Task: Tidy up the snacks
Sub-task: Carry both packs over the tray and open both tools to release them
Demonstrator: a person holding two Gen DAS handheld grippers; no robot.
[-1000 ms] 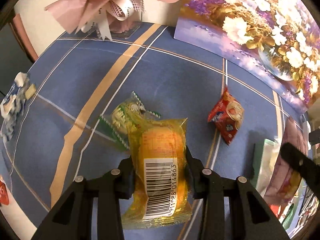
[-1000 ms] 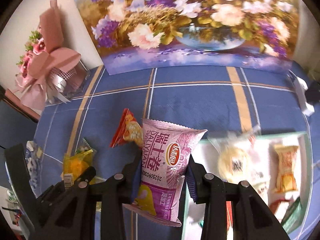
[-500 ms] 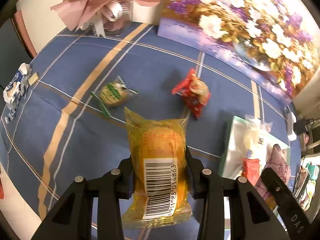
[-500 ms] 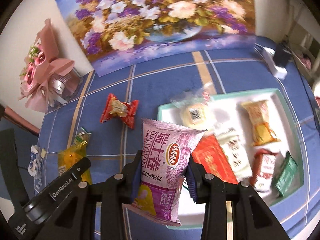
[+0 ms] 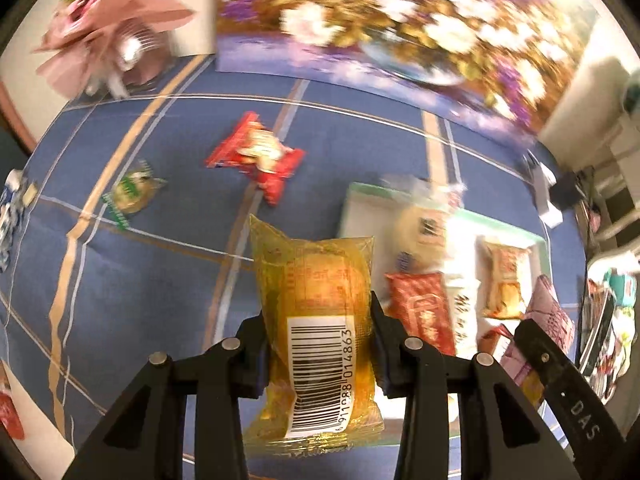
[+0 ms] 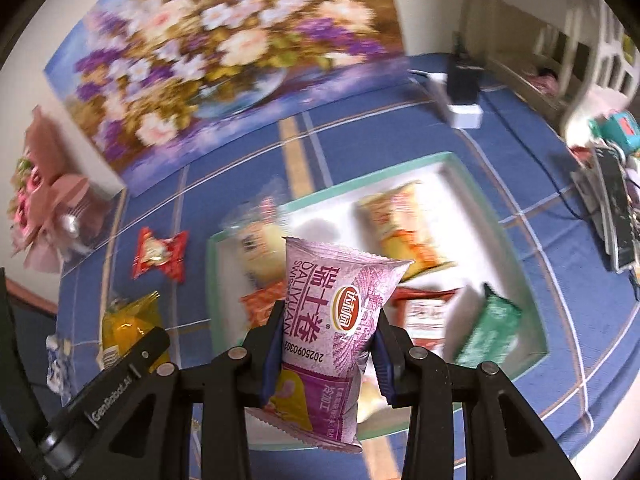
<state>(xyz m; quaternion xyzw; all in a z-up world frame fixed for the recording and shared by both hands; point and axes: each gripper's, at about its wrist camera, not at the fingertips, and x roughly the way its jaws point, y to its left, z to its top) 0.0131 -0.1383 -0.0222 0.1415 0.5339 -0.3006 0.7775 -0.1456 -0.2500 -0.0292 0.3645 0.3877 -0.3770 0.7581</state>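
My left gripper [image 5: 318,344] is shut on a yellow cake packet [image 5: 316,320] with a barcode, held above the blue cloth just left of the white tray [image 5: 352,208]. My right gripper [image 6: 326,348] is shut on a purple Swiss-roll packet [image 6: 332,320], hanging over the near half of the same tray [image 6: 516,248], which holds several snacks. On the cloth lie a red snack packet [image 5: 256,156] and a small green packet [image 5: 130,194]. The purple packet [image 5: 552,316] and the right gripper's finger show at the right of the left wrist view; the yellow packet [image 6: 128,324] shows at the left of the right wrist view.
A flower painting [image 6: 224,60] leans on the wall behind the table, and a pink bouquet [image 5: 116,28] stands at the back left. A white power strip with a black plug [image 6: 460,96] lies at the back right. A blue-and-white wrapper [image 5: 12,216] lies at the cloth's left edge.
Both grippers have swung right with their packets still held. The tray has come under the right gripper and next to the left one; the red and green packets have slid left in view.
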